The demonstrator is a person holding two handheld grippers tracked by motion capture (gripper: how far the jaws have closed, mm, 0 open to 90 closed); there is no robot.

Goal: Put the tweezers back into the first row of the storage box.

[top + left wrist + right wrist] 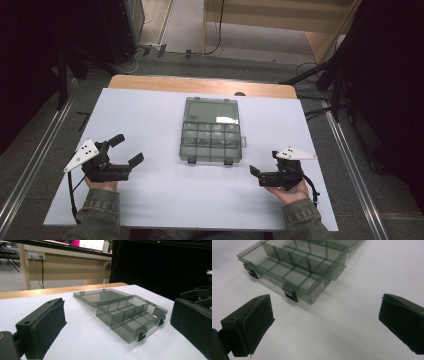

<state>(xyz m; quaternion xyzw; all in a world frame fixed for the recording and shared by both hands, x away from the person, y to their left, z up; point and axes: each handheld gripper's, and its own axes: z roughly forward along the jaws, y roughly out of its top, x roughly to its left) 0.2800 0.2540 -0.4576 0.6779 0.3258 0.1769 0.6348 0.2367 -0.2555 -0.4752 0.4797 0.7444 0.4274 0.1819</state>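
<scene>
- High view: a smoky transparent compartment box is lying open at the middle of the white worktop, its lid folded flat toward the far edge
- The left hand-held gripper is resting on the worktop well to the left of the box, jaws spread wide and gripping nothing
- The right hand-held gripper is sitting near the box's front right corner, not touching it, jaws gaping with nothing between them
- Left gripper view: the box is showing its dividers, and two dark latches are hanging at its front wall
- Right gripper view: the box is lying ahead of the parted jaws, clear of both
</scene>
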